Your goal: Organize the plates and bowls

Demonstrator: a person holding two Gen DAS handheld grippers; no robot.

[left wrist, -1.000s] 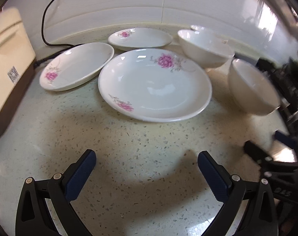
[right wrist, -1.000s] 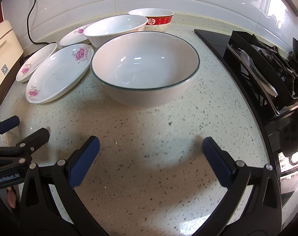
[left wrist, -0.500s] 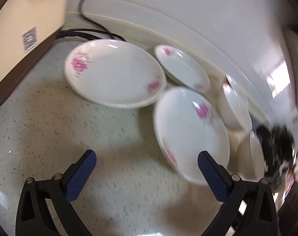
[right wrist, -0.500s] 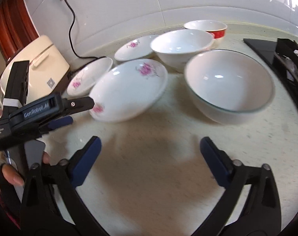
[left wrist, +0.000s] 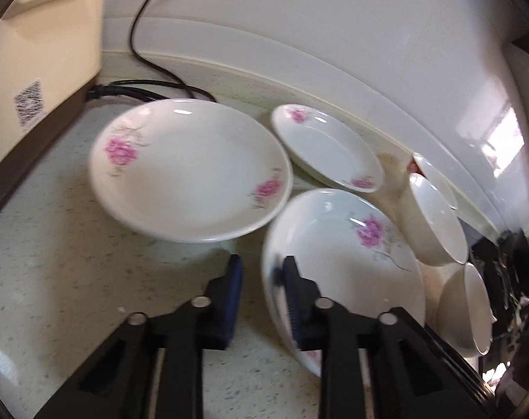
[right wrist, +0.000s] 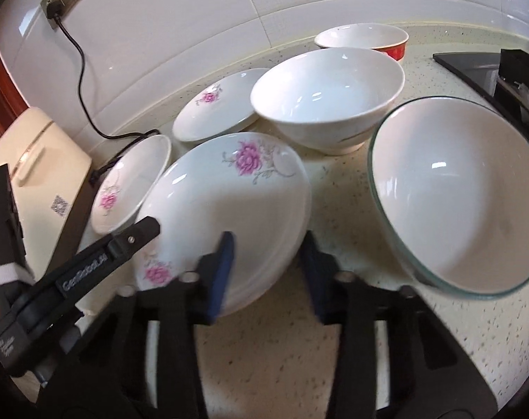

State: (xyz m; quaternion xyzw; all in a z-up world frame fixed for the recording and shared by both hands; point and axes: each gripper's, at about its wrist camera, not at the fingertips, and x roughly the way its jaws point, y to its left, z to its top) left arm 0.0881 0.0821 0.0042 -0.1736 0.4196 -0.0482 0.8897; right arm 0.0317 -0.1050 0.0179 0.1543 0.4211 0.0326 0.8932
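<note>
The large flowered plate (left wrist: 344, 262) (right wrist: 229, 192) lies on the speckled counter (left wrist: 72, 262), and both grippers are at it. My left gripper (left wrist: 261, 293) is closing on its near-left rim, one pad inside and one outside, and the pads look pressed on. The right wrist view shows that left gripper (right wrist: 142, 230) reaching in from the left. My right gripper (right wrist: 268, 272) is closing with the plate's front-right rim between its pads, and a gap still shows. Behind lie a medium flowered plate (left wrist: 191, 171) (right wrist: 132, 181) and a small one (left wrist: 327, 150) (right wrist: 215, 108).
A white bowl (right wrist: 327, 90), a green-rimmed bowl (right wrist: 456, 192) and a red bowl (right wrist: 362, 38) stand to the right. A cream cooker (left wrist: 37, 52) with a black cord (left wrist: 142, 45) is on the left. The stove (right wrist: 515, 73) bounds the right side, and a tiled wall runs behind.
Both grippers moved in on the large flowered plate from opposite sides. Their jaws went from wide open over bare counter to nearly shut around its rim. The views swung left.
</note>
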